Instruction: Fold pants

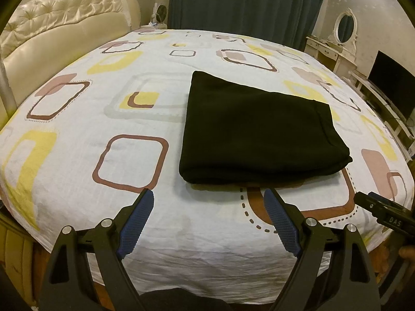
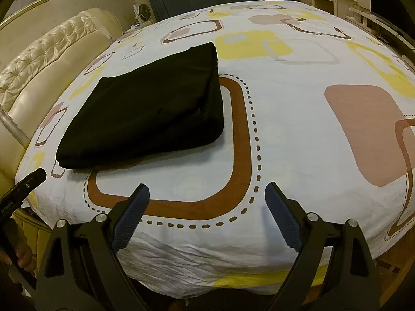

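Both the left gripper (image 1: pixel 208 194) and right gripper (image 2: pixel 207 188) gape empty before folded black pants (image 1: pixel 256 129) on the bedsheet (image 1: pixel 77 181).

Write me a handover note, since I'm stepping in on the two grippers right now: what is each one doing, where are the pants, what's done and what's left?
Left gripper: open, nothing between its pads, held above the near edge of the bed, short of the pants.
Right gripper: open, empty, also above the near edge, to the right of the pants.
Pants: black, lying folded in a compact stack on the patterned bedsheet, free of both grippers.
Done: the folding looks finished; edges lie fairly even.
Left: probably nothing, at most squaring the stack.
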{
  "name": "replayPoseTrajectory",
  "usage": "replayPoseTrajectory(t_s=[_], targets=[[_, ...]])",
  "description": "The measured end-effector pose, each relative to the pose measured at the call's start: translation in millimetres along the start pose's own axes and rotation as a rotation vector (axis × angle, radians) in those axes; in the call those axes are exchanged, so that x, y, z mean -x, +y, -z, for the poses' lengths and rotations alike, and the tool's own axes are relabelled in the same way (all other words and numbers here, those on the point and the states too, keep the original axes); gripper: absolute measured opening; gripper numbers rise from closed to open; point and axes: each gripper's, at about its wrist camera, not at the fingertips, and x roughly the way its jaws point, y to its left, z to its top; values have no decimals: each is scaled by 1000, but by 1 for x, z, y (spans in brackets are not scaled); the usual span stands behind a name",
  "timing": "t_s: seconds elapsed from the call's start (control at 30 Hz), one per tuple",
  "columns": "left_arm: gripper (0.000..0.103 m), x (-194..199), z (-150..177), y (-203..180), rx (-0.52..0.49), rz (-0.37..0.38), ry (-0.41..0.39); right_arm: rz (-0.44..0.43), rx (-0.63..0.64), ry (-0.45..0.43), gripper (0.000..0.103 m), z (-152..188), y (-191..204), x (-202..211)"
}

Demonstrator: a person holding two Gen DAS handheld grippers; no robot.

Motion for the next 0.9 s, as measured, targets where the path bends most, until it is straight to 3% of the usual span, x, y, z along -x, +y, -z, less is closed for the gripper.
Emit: replayPoseTrajectory(t_s=[0.9], targets=[[86,2,-2,-5,-22,-18,-7,-7,0,3,91,2,2,-1]])
